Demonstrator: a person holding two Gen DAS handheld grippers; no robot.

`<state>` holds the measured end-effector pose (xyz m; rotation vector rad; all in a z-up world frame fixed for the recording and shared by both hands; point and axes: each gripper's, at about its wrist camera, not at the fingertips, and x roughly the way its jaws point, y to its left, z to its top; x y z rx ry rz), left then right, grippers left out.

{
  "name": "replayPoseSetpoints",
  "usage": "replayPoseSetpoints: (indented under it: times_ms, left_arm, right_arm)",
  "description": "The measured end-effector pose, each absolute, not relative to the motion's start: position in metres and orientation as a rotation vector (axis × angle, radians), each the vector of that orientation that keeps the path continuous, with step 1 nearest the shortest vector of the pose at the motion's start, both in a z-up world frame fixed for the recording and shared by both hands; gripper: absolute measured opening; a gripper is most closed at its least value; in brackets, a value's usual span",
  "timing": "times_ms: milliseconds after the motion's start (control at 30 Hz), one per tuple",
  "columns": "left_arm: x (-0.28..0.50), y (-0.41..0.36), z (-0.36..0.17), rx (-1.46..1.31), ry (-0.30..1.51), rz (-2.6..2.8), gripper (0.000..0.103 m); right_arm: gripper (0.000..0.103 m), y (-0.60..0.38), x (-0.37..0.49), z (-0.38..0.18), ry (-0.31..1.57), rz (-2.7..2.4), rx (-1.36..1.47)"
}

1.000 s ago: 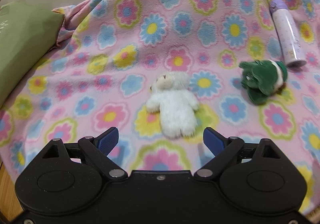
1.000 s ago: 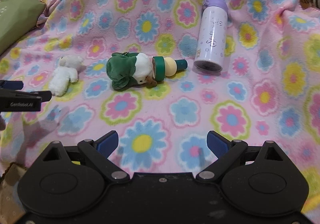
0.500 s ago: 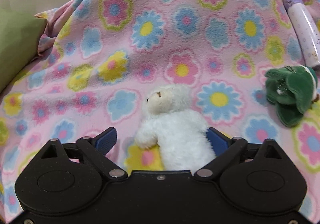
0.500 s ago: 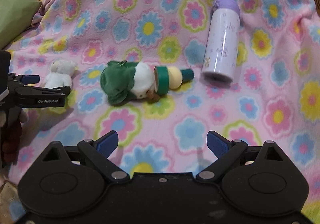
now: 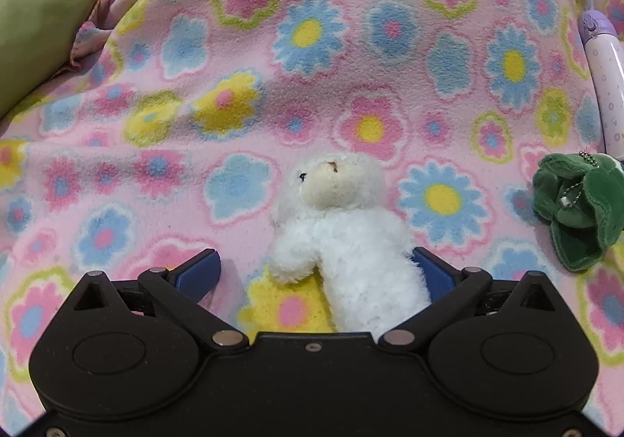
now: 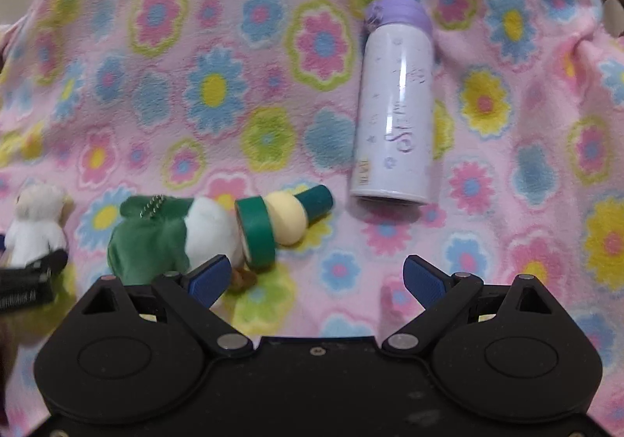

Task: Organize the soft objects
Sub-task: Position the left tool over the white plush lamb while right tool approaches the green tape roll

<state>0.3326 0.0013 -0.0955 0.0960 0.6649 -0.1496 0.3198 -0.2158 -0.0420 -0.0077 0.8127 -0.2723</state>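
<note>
A small white plush bear (image 5: pixel 343 234) lies on the flowered pink blanket (image 5: pixel 312 66). My left gripper (image 5: pixel 316 271) is open around its lower body, the right pad touching it, the left pad apart. The bear also shows at the left of the right wrist view (image 6: pixel 37 222). A green and white plush toy (image 6: pixel 175 238) with a bead chain lies to the bear's right; it shows in the left wrist view (image 5: pixel 577 214). My right gripper (image 6: pixel 316 277) is open and empty, its left fingertip (image 6: pixel 206 279) close by the green toy.
A lilac bottle (image 6: pixel 396 109) with a purple cap lies on the blanket behind the right gripper. A green and cream wooden peg toy (image 6: pixel 280 222) lies against the green plush. A green cushion (image 5: pixel 35 31) sits at the blanket's far left.
My left gripper moved forward until its open jaws came around the white bear. My right gripper moved forward and down toward the green plush and the bottle.
</note>
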Motion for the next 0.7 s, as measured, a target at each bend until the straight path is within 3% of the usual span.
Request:
replayPoseSetpoints:
  times_ms: [267, 700]
  left_arm:
    - [0.333, 0.002, -0.095, 0.09, 0.667, -0.151, 0.101]
    - [0.333, 0.003, -0.095, 0.088, 0.668, -0.152, 0.101]
  right_arm:
    - [0.095, -0.192, 0.317, -0.026, 0.679, -0.063, 0.031]
    - [0.09, -0.251, 0.314, -0.047, 0.724, -0.281, 0.163]
